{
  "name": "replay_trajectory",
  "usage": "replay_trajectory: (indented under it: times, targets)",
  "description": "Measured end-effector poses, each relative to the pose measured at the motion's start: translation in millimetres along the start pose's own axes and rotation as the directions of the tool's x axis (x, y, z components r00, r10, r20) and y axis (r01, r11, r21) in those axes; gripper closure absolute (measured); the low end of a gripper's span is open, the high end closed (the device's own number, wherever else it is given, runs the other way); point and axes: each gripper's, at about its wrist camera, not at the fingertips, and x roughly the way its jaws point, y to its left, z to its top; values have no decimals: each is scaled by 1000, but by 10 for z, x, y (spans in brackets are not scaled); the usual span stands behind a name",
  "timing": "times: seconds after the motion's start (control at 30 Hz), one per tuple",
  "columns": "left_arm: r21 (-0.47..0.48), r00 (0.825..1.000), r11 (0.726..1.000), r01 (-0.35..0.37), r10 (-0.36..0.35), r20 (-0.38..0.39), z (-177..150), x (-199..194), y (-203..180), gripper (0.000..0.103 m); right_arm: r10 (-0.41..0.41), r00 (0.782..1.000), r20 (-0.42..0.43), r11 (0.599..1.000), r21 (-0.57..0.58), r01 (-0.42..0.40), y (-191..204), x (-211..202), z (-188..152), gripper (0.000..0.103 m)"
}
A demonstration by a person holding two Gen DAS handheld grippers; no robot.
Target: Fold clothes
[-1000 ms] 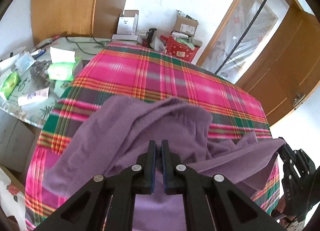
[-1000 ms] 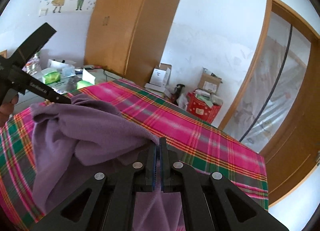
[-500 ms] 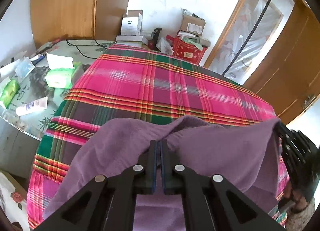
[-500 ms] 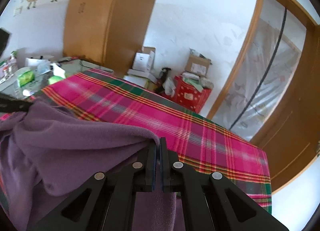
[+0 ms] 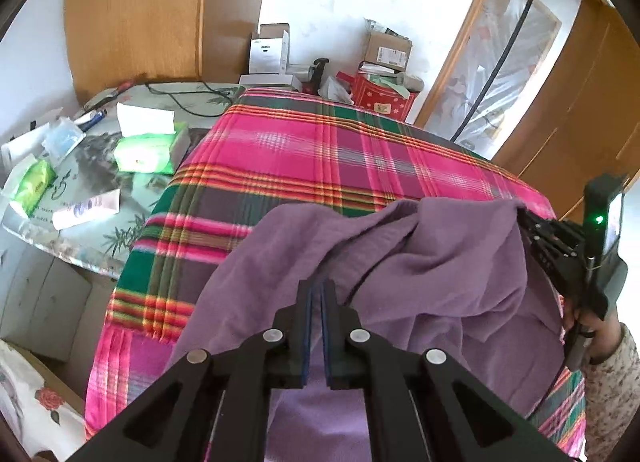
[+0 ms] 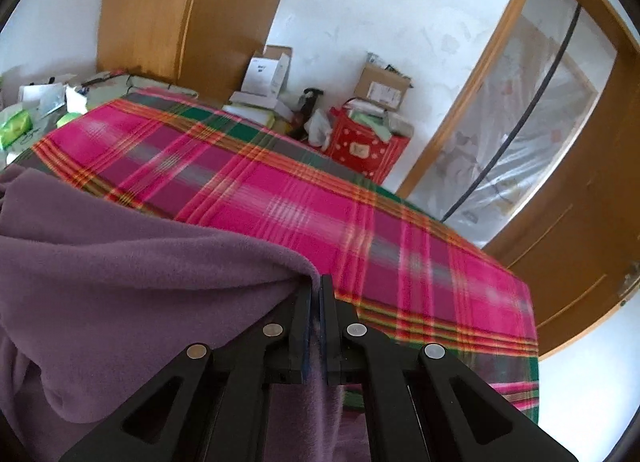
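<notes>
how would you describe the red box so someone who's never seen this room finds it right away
Start at the bed with the pink plaid cover and look past its far edge to the white wall. There, on the floor beside the wooden door frame, stands the red box, stuffed with papers. It is the only red one; the boxes around it are white or brown cardboard.

left wrist: close, facing down; right wrist: same; shared: plaid bedspread point(image 5: 320, 166)
</notes>
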Motion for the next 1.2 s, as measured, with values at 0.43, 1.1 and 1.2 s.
replay_trajectory:
  times: [0.43, 1.1, 1.2]
  targets:
    - [-80, 999, 995, -53, 51, -19, -589, -496, 535, 83, 186, 977, 103, 970, 141, -199, -406, -1173, -426, 78]
    - [-75, 996, 995, 59, -64, -57, -1459, -1022, 514, 81, -60, 997, 38, 989, 141, 54, -1449, -3464, -1989, 67]
    - [-81, 993, 993, 89, -94, -69, -1504, -952, 444, 81, 21, 999, 26, 973, 231, -26, -1396, -3372, -2307, 66]
